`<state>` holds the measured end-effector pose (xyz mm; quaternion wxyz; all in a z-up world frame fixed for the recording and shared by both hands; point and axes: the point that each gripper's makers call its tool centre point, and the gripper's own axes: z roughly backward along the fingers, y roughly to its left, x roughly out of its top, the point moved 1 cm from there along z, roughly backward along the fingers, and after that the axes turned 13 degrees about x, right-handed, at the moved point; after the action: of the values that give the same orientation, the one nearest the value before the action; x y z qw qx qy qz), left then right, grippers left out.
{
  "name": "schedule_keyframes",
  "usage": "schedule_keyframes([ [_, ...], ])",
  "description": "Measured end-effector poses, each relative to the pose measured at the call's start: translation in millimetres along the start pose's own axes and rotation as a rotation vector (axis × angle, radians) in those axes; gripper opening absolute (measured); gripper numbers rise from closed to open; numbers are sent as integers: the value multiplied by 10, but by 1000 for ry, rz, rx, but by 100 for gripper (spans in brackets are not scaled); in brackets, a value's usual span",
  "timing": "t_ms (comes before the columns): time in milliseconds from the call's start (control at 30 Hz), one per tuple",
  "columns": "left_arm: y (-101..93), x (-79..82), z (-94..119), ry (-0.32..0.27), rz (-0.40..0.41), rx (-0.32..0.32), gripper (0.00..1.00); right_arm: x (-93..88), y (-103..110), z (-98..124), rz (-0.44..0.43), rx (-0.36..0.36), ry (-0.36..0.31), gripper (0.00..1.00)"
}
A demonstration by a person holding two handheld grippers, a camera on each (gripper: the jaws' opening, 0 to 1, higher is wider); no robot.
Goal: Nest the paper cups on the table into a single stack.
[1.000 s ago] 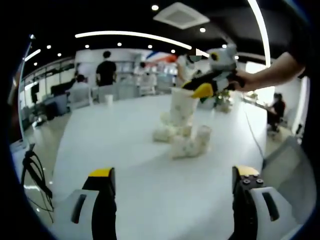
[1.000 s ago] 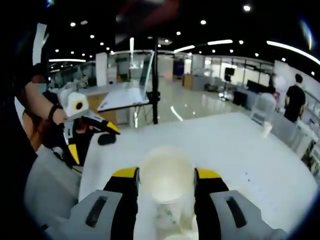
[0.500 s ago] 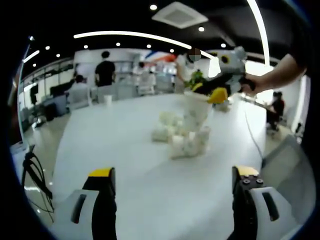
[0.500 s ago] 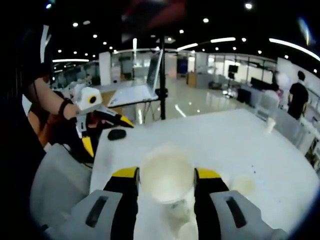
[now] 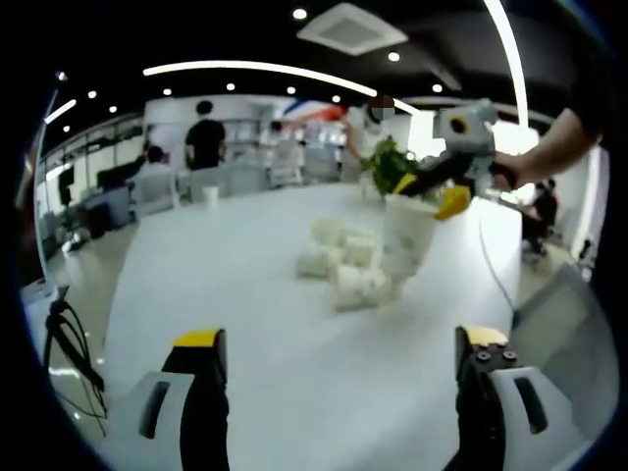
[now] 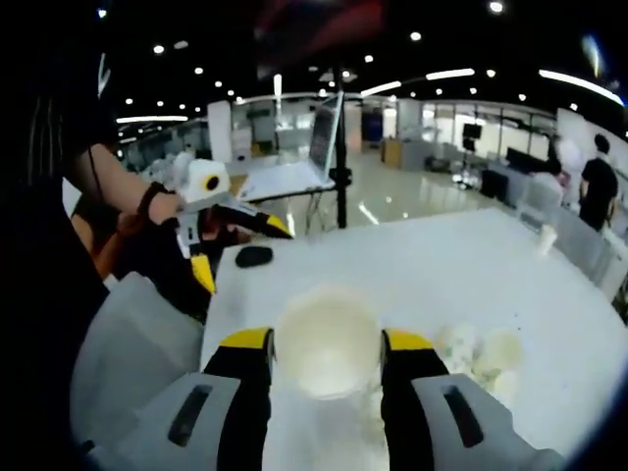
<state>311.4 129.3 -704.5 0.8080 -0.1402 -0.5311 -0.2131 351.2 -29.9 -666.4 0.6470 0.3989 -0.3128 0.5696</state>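
A cluster of white patterned paper cups lies on the white table, some on their sides. My right gripper hovers at the right side of that cluster, shut on a stack of paper cups held upright. In the right gripper view the stack's open mouth sits between my right gripper's yellow-tipped fingers, with loose cups on the table to the right. My left gripper stands open over bare table, well short of the cups; it also appears as the left gripper across the table.
A dark computer mouse lies near the table's far edge, a laptop on a stand behind it. A lone cup stands far off on the table. A green plant sits behind the cluster. People stand in the background.
My right gripper has carried the cup stack rightward and lower, from above the cluster to its right side. The left gripper has stayed still and open.
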Motion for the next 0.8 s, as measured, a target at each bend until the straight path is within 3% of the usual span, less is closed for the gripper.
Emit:
schedule_keyframes([
  [367,23,-14,7,3,4,4,97,-313,238,-144,-9,62,43,40],
  [800,29,-44,23,7,8,8,97,-704,337,-218,-28,79,98,40],
])
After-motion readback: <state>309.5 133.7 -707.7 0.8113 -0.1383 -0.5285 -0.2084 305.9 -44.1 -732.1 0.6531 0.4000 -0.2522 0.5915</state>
